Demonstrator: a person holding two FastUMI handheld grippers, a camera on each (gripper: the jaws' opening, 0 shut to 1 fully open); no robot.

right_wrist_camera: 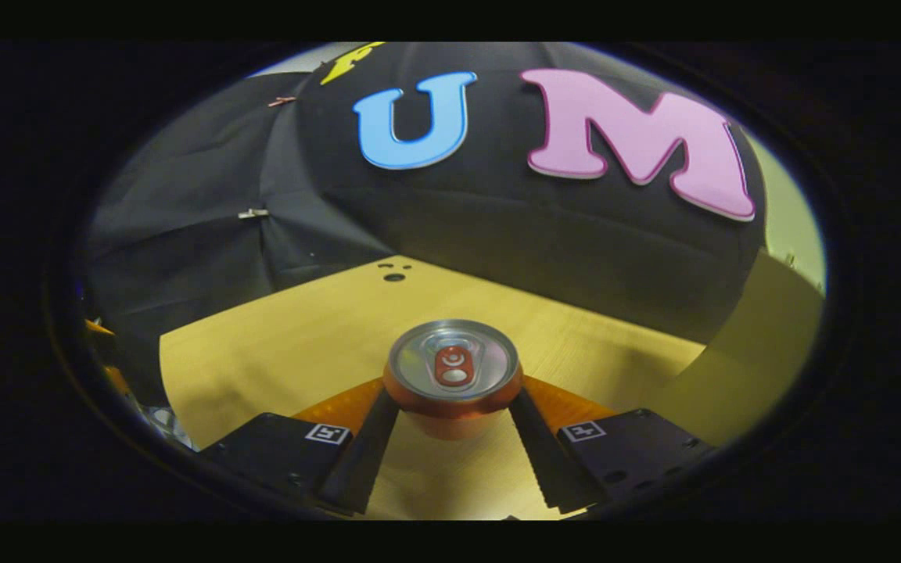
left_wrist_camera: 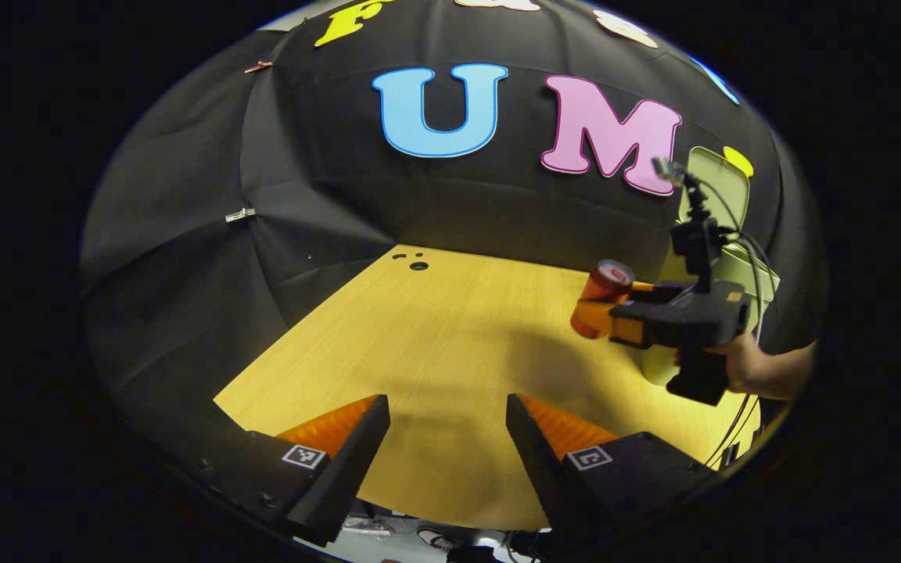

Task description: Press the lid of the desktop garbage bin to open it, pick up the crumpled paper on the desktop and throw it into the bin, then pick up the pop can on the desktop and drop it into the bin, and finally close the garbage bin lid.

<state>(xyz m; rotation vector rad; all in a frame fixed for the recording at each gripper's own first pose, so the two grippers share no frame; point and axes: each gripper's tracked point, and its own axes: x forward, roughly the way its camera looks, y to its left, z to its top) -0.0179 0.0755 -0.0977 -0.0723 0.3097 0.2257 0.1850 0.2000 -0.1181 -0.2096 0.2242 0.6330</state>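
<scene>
From the left gripper view the right tool [left_wrist_camera: 603, 309] is seen from the side, held by a hand [left_wrist_camera: 740, 361] over the right part of the wooden worktop [left_wrist_camera: 435, 344]; it carries the pop can [left_wrist_camera: 604, 297] clear of the surface, tilted with its top towards the wall; behind it stands the pale green garbage bin [left_wrist_camera: 759, 277] with its lid [left_wrist_camera: 720, 188] raised upright, partly hidden by the tool's body and cables. The right gripper view gives the close side of the same grasp: the right tool [right_wrist_camera: 454, 399] pinches the pop can [right_wrist_camera: 454, 375] between both fingers, the can's silver top and pull tab facing the camera; the worktop [right_wrist_camera: 286, 344] lies below, and a pale green surface at the right edge may be the bin, though I cannot tell. The left tool [left_wrist_camera: 447, 426] is spread wide with nothing between its fingers, above the near edge of the worktop; three small dark holes [left_wrist_camera: 413, 260] mark the far corner.
</scene>
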